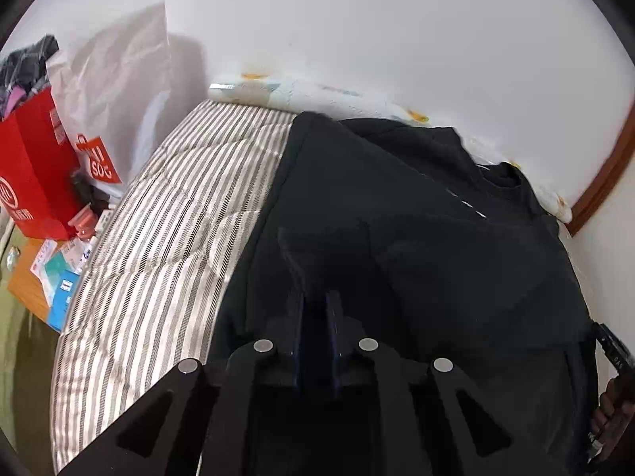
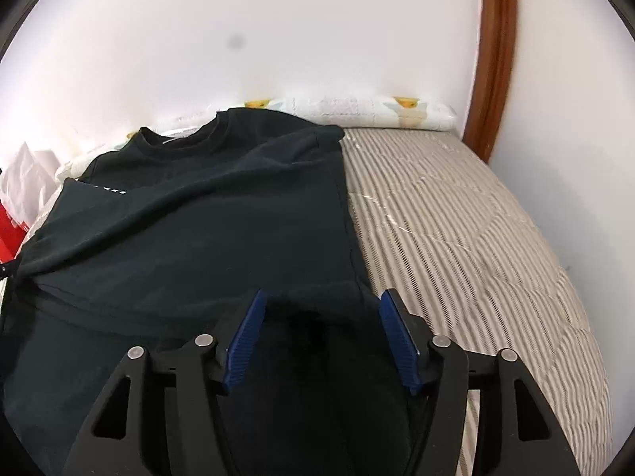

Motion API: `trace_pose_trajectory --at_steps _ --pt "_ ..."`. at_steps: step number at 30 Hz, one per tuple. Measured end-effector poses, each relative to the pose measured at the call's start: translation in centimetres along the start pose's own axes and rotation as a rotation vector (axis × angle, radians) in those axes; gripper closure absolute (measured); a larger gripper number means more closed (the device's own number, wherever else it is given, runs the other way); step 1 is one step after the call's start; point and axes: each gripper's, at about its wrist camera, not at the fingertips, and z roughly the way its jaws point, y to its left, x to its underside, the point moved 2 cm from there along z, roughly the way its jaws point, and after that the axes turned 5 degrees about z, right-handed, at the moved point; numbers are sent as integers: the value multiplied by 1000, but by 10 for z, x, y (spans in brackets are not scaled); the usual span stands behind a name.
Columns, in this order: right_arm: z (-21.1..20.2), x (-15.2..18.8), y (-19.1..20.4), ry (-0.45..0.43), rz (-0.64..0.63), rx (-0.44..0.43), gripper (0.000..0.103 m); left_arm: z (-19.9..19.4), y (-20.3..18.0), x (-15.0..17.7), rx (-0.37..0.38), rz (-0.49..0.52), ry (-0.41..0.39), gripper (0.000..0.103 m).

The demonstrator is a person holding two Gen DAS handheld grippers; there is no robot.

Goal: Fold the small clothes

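Black shirt (image 2: 198, 214) lies on the bed (image 2: 456, 218); left gripper (image 1: 317, 301) pinches its fabric, right gripper (image 2: 321, 305) fingers spread apart above it.

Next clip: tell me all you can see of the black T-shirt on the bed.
The black T-shirt is a soft, matte knit with a ribbed round collar at the far end, toward the pillow, and small white print beside a fold. It lies on the striped quilt, its sides folded inward. The left gripper is shut over its near part; whether it pinches cloth is unclear. The right gripper stands open over its near edge.
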Motion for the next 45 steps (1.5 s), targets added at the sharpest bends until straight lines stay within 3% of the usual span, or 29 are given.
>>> trace_pose_trajectory --at_steps 5,9,13,19,26,30,40,45 --pt "-30 18 -4 10 -40 41 43 -26 -13 15 -8 64 -32 92" --pt "-59 39 -16 -3 -17 73 43 -48 -14 33 3 60 -40 92" --pt "-74 62 -35 69 46 22 43 -68 -12 57 45 55 -34 91" --pt "-96 95 -46 87 49 64 43 -95 -7 91 74 59 -47 69" --pt "-106 119 -48 118 70 75 43 -106 0 121 107 28 -11 66" --pt "-111 129 -52 111 95 82 43 -114 7 134 106 10 -10 59" --pt "-107 149 -47 161 112 42 42 -122 16 159 72 39 -24 45" --pt "-101 158 -36 190 81 45 41 -121 18 168 56 66 -11 43"
